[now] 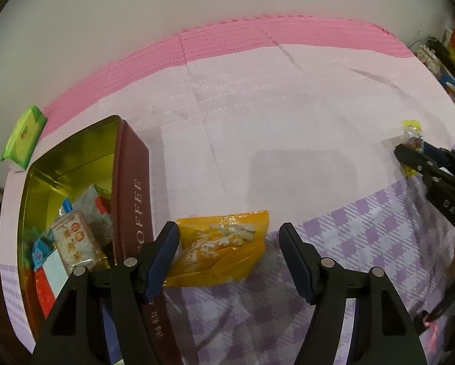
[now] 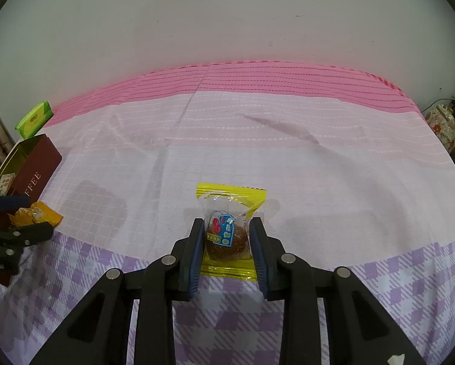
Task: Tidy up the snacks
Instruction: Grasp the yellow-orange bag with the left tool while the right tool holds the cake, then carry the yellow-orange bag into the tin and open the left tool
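Observation:
A maroon coffee tin with a gold inside stands open at the left and holds several wrapped snacks. An orange snack packet lies on the cloth right beside the tin, between the fingers of my open left gripper. My right gripper has its jaws around a small yellow-edged clear packet with a brown sweet, which rests on the cloth; the pads look in contact with its sides. That packet also shows in the left wrist view. The tin also shows in the right wrist view.
A green tissue pack lies at the back left near the wall. The table wears a pink, white and purple checked cloth. Cluttered shelves stand at the far right.

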